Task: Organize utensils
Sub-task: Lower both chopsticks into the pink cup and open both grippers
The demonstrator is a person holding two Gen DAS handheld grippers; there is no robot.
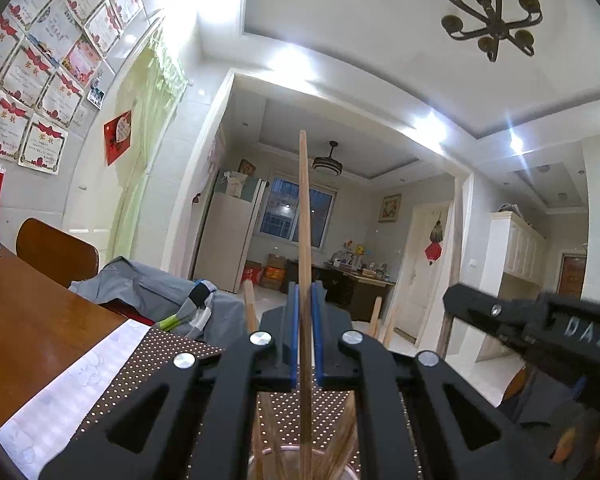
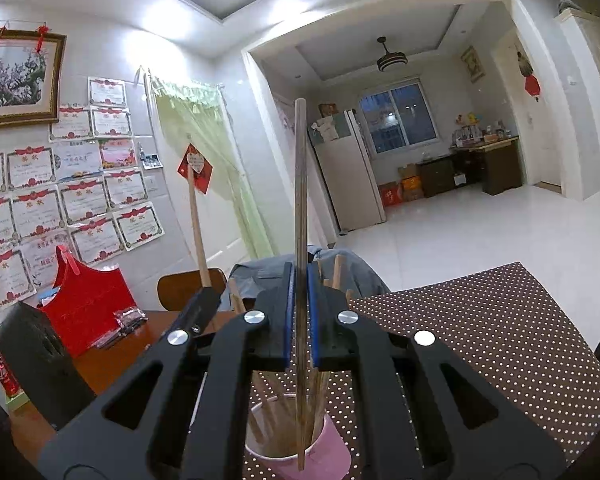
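Left wrist view: left tool point(image 1: 305, 316) clenched on upright chopstick point(image 1: 304, 216).
Right wrist view: right tool point(image 2: 299, 300) grasps darker chopstick point(image 2: 300, 184) above pink cup point(image 2: 324, 446).

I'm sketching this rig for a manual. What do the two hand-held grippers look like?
Both look alike. The left hand-held gripper and the right hand-held gripper are matte black, with angular linkage arms that have triangular cut-outs, round silver pivot screws and blue pads lining the fingers. White "DAS" lettering marks the right one's side. No cables or sleeves show.

Wooden table point(image 2: 148, 322) carries dotted mat point(image 2: 480, 340), pink cup point(image 2: 320, 454), red box point(image 2: 86, 300)
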